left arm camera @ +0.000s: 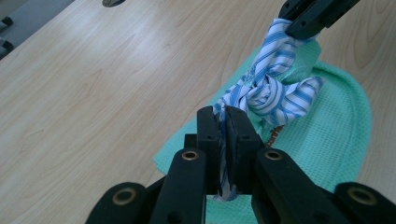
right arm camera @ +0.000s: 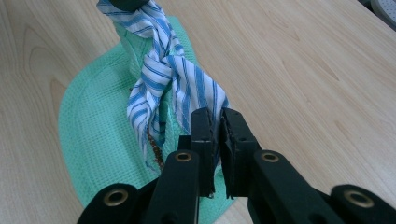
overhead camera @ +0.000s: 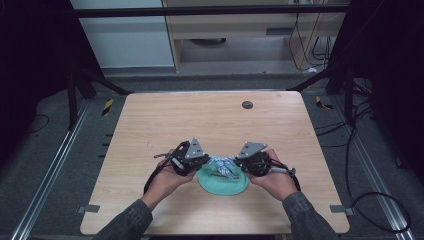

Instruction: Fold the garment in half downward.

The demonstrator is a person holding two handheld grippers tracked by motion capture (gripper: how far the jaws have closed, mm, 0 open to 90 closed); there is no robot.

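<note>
Tool jaws on the left tool (left arm camera: 223, 122) pinch one end of the blue-and-white striped cloth (left arm camera: 271, 88), which passes between the pads and pokes out beneath them. The right tool (right arm camera: 215, 122) clamps the opposite end the same way, pads closed tight on the fabric. Between the two grips the striped cloth is twisted into a knot (right arm camera: 161, 63), and holding both free ends suggests the person means to draw that knot tight, or to work it loose; which of the two I cannot tell. Directly beneath the knot lies a green waffle-weave cloth (overhead camera: 222, 182), spread flat with a rounded edge, so the striped cloth hangs just above it and partly rests on it. Beyond the knot, toward the far edge of the wooden surface (overhead camera: 165, 120), sits a small dark round disc (overhead camera: 247, 104), well apart from the work.
</note>
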